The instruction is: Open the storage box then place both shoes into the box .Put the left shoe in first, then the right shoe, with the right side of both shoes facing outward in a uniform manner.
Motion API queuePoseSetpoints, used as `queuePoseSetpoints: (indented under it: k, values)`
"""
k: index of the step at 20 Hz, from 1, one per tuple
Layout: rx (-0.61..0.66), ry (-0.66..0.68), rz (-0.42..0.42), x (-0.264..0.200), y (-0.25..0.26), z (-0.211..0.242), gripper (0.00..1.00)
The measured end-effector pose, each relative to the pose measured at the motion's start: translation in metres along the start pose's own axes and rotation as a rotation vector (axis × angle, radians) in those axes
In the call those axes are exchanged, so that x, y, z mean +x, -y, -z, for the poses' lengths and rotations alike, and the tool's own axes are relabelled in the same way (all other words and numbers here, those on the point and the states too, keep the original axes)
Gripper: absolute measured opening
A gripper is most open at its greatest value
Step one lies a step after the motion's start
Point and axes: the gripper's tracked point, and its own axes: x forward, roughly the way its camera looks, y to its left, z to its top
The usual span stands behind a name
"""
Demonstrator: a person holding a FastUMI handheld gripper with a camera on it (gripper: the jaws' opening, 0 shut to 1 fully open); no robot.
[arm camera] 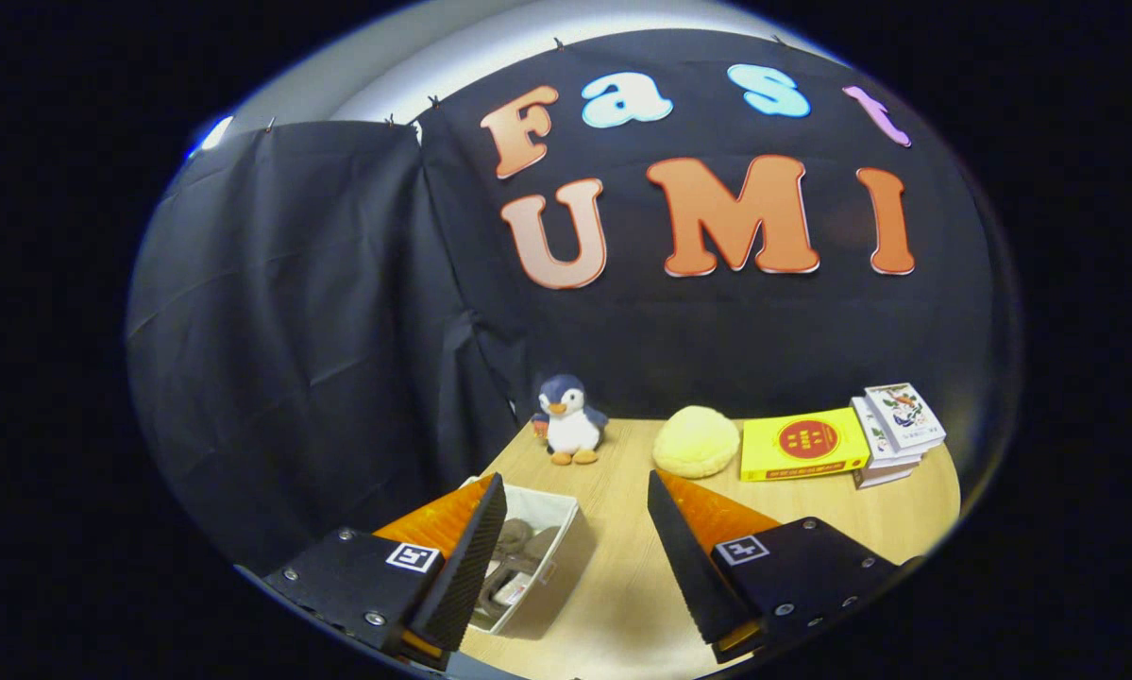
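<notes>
Two fingers of the gripper (577,529) are held spread wide apart above the wooden worktop (622,586), with nothing grasped between them. A white storage box (554,529) is seen open just beside the left finger, partly hidden by it, and dark brown shoes (516,552) lie inside. Beyond the fingers, a plush penguin (569,418), a yellow round cushion (696,441), a yellow book (803,444) and stacked booklets (896,430) are ranged along the far edge.
</notes>
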Motion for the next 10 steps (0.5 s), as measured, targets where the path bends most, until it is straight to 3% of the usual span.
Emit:
queuePoseSetpoints:
  k: [10]
  values:
    - [-0.159, 0.232, 0.122, -0.065, 0.088, -0.042, 0.93]
